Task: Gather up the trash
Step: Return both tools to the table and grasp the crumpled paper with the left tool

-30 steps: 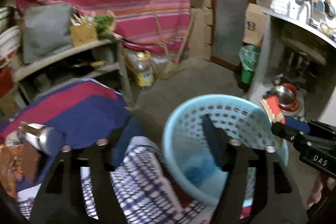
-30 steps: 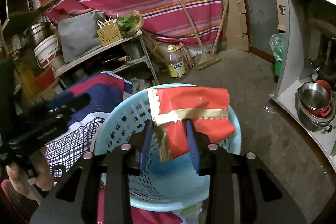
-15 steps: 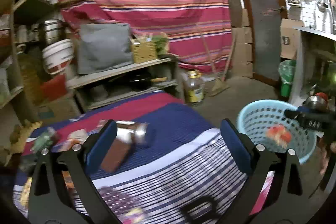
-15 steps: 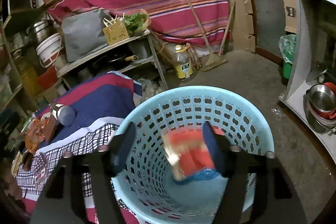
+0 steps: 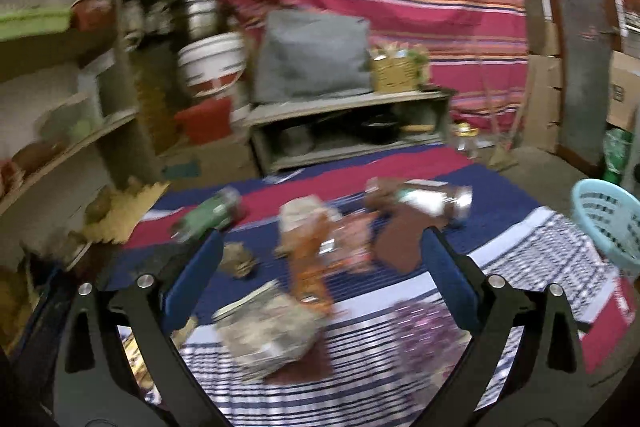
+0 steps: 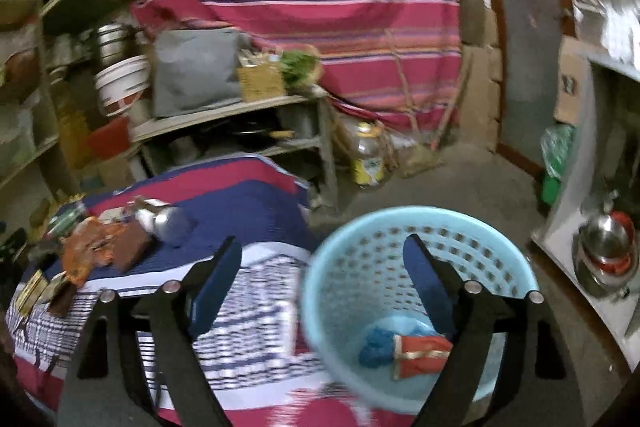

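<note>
Left wrist view: left gripper spread wide, holding nothing, hanging over the striped cloth. Litter ahead between its fingers: orange wrapper, brown packet, crumpled grey wrapper nearest. Silver can and green can farther off. Basket far right.

Right wrist view: right gripper opening, nothing between its fingers. Basket just below, with red wrapper and blue wrapper lying at its bottom.

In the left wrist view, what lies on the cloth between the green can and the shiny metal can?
Between the green can and the shiny metal can, the left wrist view shows a crumpled orange wrapper on the striped cloth.
</note>
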Demonstrator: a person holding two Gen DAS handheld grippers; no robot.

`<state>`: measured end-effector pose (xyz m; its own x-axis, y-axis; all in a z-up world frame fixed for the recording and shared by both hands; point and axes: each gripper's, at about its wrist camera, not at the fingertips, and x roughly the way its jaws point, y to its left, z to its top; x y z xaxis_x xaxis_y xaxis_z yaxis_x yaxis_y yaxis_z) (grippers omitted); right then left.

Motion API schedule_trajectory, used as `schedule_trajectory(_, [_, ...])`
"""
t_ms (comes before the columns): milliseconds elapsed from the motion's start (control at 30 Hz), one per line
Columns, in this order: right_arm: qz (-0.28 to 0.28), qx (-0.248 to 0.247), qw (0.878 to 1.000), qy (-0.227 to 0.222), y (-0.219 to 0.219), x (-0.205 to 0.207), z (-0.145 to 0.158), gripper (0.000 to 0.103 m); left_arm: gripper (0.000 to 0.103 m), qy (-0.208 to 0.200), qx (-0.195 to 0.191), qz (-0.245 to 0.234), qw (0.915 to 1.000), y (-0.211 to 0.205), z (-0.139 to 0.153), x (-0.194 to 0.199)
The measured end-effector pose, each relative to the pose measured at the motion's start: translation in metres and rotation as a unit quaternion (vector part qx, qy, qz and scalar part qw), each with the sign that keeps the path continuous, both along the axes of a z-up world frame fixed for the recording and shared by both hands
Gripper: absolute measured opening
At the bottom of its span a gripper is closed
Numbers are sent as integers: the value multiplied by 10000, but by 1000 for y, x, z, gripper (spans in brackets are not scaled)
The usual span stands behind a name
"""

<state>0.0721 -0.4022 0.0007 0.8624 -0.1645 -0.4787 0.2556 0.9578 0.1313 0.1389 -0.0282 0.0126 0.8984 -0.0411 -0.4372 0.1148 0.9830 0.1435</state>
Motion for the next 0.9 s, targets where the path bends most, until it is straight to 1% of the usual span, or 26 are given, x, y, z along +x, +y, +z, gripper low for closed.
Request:
schedule_trajectory(100, [369,-178,9992,2,39,9,8,86,96,151,-6,220,9996,22,-11,5])
schedule_trajectory(167, [574,-272,9979,93,64,17,10,87,96,319,-80,321,9989,39,-19,11])
schedule_trajectory(233, [695,-309,9970,169,79,23,12,87,96,493,-183,317,9981,48,-27,16])
schedule_trajectory(367, [911,-406,9949,157,116,37,21,88,96,751,-26,294,9967,53,-46,22])
schedule_trajectory(467, [988,-278,9945,188,133,48,21,88,96,1021,-152,296,9942,60,-60,29])
schedule_trajectory(533, [1042,-177,9942,196,145,59,17,88,96,1163,-192,234,9928,62,-69,32])
schedule_trajectory(667, [1142,-125,9930,272,163,77,4,88,96,1275,36,101,9918,51,-79,30])
schedule_trajectory(767, [1189,-249,9916,446,169,82,-14,88,96,1304,180,-82,9913,41,-84,29])
schedule_trajectory(833, [1173,-301,9911,552,168,85,-22,88,95,1357,248,-127,9904,36,-89,32])
schedule_trajectory(900, [1142,-280,9912,608,163,87,-25,88,88,1418,313,-115,9893,35,-93,37])
